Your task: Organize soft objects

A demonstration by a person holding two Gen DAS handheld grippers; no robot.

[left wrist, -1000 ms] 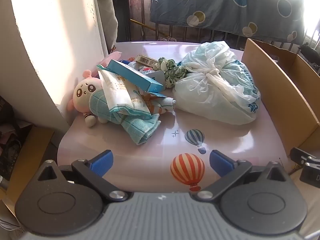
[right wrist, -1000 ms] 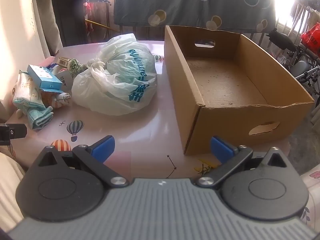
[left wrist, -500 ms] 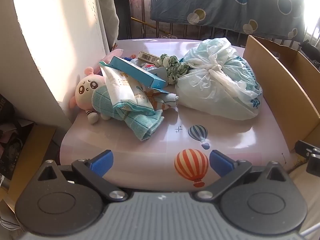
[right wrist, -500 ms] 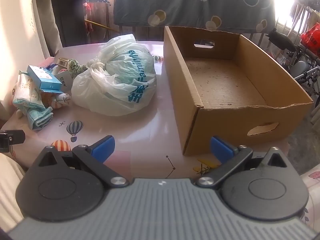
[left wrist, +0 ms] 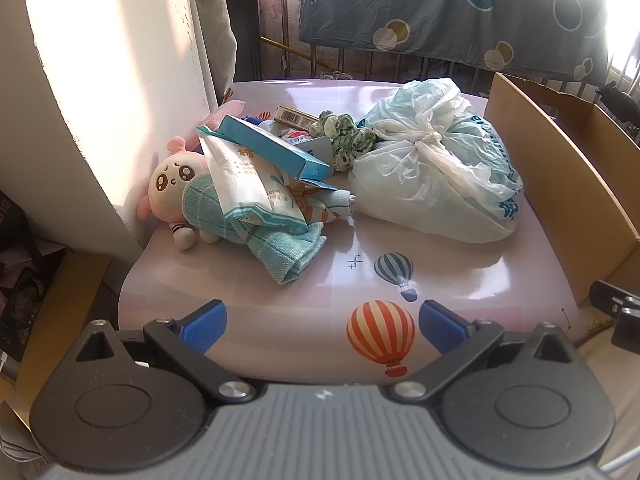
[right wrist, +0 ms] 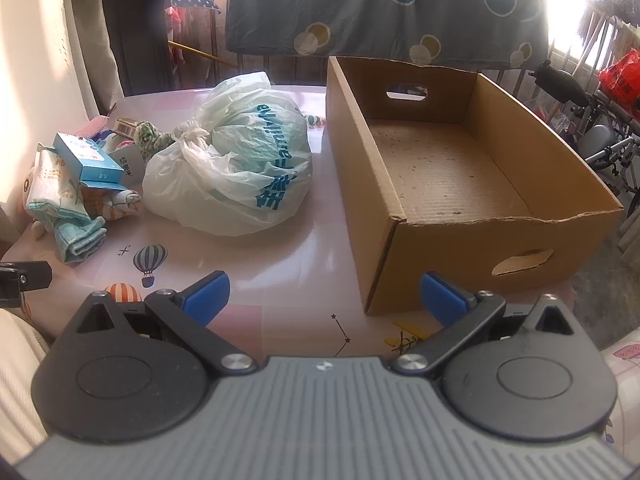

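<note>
A pile lies at the table's left: a pink plush doll (left wrist: 170,184), a teal checked towel (left wrist: 280,252), a tissue pack (left wrist: 248,188), a blue carton (left wrist: 272,148) and a green scrunchie (left wrist: 344,136). A tied white plastic bag (left wrist: 436,172) lies beside them; it also shows in the right wrist view (right wrist: 232,168). An empty cardboard box (right wrist: 460,184) stands at the right. My left gripper (left wrist: 322,322) is open and empty over the table's near edge. My right gripper (right wrist: 324,298) is open and empty, short of the box's near left corner.
The pink table (left wrist: 460,272) has balloon prints. A white wall column (left wrist: 100,80) borders the pile on the left. A blue patterned sheet (right wrist: 380,8) hangs behind the table. Bicycles and clutter (right wrist: 600,120) stand at the far right.
My left gripper has moved slightly forward and left towards the pile. The right gripper has barely moved. Both stay open.
</note>
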